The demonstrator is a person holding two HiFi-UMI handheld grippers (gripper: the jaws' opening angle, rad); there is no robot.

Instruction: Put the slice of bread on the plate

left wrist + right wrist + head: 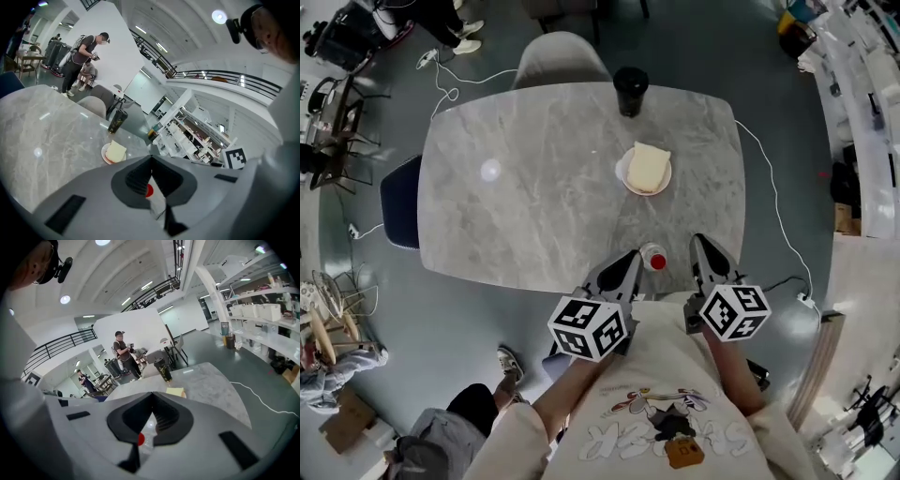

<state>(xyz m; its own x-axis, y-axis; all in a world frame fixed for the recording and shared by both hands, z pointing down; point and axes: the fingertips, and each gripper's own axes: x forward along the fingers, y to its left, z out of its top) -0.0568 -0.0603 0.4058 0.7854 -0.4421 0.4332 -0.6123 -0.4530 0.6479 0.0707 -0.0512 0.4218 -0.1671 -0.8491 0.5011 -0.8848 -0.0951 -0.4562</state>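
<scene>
Bread slice sits on the plate, centre frame; left gripper and right gripper both pinched closed, empty

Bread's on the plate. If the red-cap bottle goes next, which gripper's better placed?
Left, probably. The left gripper has its tip right beside the bottle; the right gripper sits further off. Both are shut, so either must open first.

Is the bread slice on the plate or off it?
On it: the bread slice lies flat on the small white plate, whose rim shows beside it.
</scene>
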